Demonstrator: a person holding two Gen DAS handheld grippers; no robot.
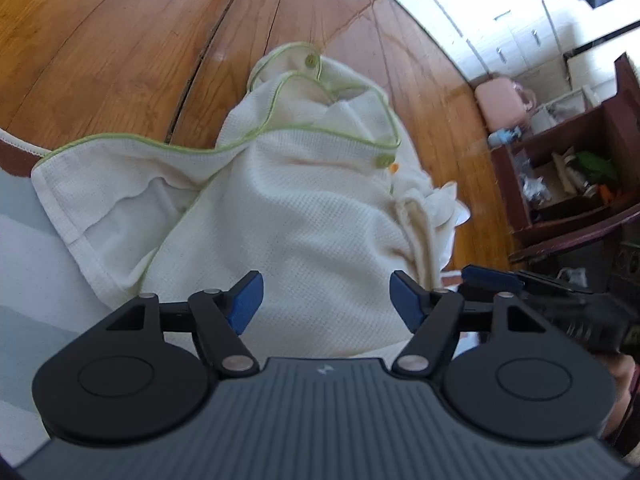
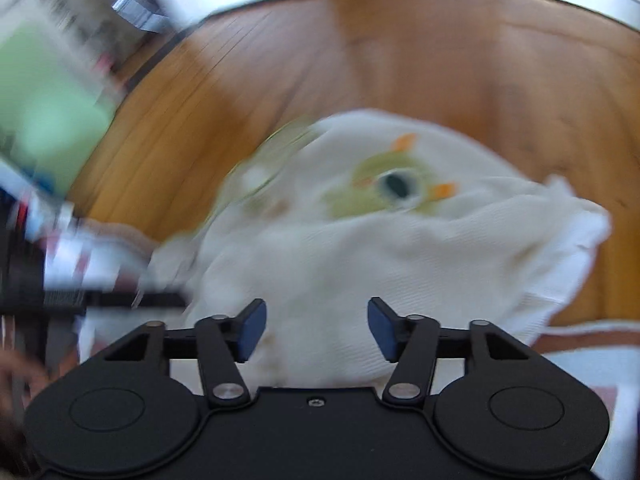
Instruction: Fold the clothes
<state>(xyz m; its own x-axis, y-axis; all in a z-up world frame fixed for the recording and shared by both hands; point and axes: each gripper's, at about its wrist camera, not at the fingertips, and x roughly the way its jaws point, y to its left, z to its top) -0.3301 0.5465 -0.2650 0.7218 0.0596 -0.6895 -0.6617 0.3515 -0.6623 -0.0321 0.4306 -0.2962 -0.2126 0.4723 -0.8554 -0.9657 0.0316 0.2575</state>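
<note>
A cream garment (image 1: 288, 200) with green piping and green buttons lies rumpled, partly on the wooden floor (image 1: 120, 32) and partly on a pale rug (image 1: 24, 248) at seven o'clock in the left view. The left hand-held gripper (image 1: 326, 300) hovers over its near edge with blue fingers apart, nothing between them. In the blurred right view the right hand-held gripper (image 2: 316, 330) also stands spread and empty above the cloth, a green cartoon patch (image 2: 384, 188) at twelve o'clock.

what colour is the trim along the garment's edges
Light green piping on the cream garment; clearest in the left wrist view.
</note>
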